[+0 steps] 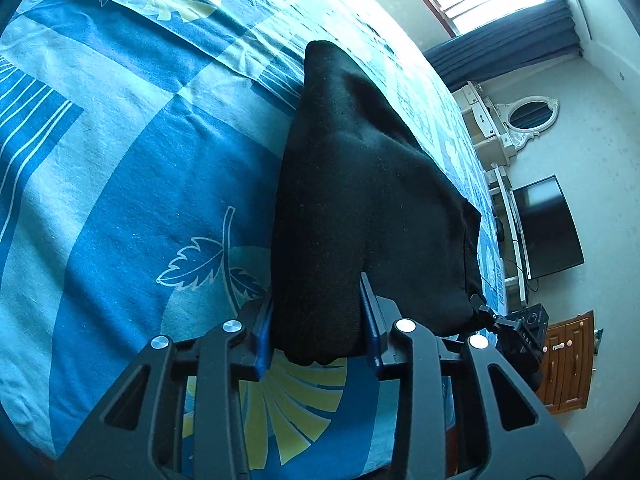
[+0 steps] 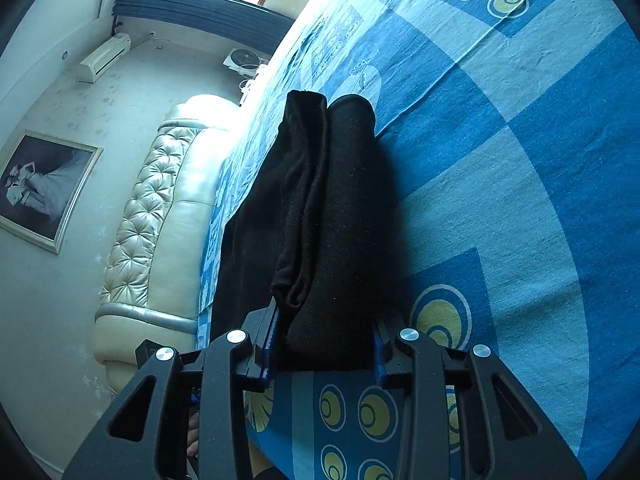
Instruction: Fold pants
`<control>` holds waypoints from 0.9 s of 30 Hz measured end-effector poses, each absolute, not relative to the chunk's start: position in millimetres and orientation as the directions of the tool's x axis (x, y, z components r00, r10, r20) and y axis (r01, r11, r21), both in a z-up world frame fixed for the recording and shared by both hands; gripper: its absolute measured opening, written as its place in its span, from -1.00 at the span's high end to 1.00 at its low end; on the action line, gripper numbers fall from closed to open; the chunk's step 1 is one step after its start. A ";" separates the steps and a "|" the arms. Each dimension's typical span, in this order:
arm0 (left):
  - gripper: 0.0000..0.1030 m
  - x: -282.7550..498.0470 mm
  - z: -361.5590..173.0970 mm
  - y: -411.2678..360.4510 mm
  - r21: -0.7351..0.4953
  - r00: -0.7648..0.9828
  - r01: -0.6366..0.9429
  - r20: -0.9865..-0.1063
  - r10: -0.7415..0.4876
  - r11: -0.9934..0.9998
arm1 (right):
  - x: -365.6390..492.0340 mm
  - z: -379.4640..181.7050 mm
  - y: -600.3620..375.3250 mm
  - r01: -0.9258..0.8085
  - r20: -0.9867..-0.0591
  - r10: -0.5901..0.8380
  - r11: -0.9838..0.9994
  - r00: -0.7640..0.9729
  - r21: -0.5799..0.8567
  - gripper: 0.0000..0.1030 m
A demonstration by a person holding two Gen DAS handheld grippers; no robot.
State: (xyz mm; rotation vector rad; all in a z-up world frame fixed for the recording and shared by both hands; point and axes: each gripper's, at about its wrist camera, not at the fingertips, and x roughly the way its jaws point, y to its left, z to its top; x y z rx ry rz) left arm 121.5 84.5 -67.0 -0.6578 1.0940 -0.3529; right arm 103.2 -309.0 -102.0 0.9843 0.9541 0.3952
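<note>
A: Left wrist view first: the left tool (image 1: 322, 316) is pinching a bunched end of the black pants (image 1: 360, 200), both blue pads pressed against the cloth. Most of the garment lies stretched away from it over the bed (image 1: 120, 160) with its blue patterned sheet.

B: And the other side?

A: Right wrist view shows the right tool (image 2: 326, 344) clamped on another thick bundle of the pants (image 2: 332, 220). Layers are stacked there, one rolled edge lying beside another, so I judge the legs are already doubled lengthwise.

B: So how far along?

A: Partway, I'd say. The pants form a long narrow strip on the bed near its edge, gripped at two places on the near end. What seems left is carrying that gripped end over toward the far end to shorten the strip, then letting go and flattening it.

B: Any finished fold across?

A: None that I can see; the far end is still fully extended.
</note>
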 end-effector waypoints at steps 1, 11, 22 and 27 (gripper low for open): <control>0.34 119.6 -65.4 83.4 -0.636 0.431 -0.048 -0.709 -0.559 0.770 | 100.4 -101.8 -309.5 0.121 -0.496 0.673 0.524 0.549 0.843 0.31; 0.34 89.5 -58.9 80.7 -0.596 0.424 -0.040 -0.736 -0.527 0.802 | 69.0 -106.1 -311.7 0.130 -0.500 0.687 0.516 0.527 0.847 0.31; 0.33 71.8 -58.8 82.9 -0.580 0.427 -0.032 -0.744 -0.514 0.814 | 52.8 -109.0 -309.4 0.147 -0.505 0.694 0.508 0.513 0.848 0.31; 0.33 70.7 -60.1 82.6 -0.581 0.430 -0.034 -0.743 -0.513 0.813 | 55.3 -110.5 -309.0 0.149 -0.509 0.695 0.511 0.508 0.847 0.31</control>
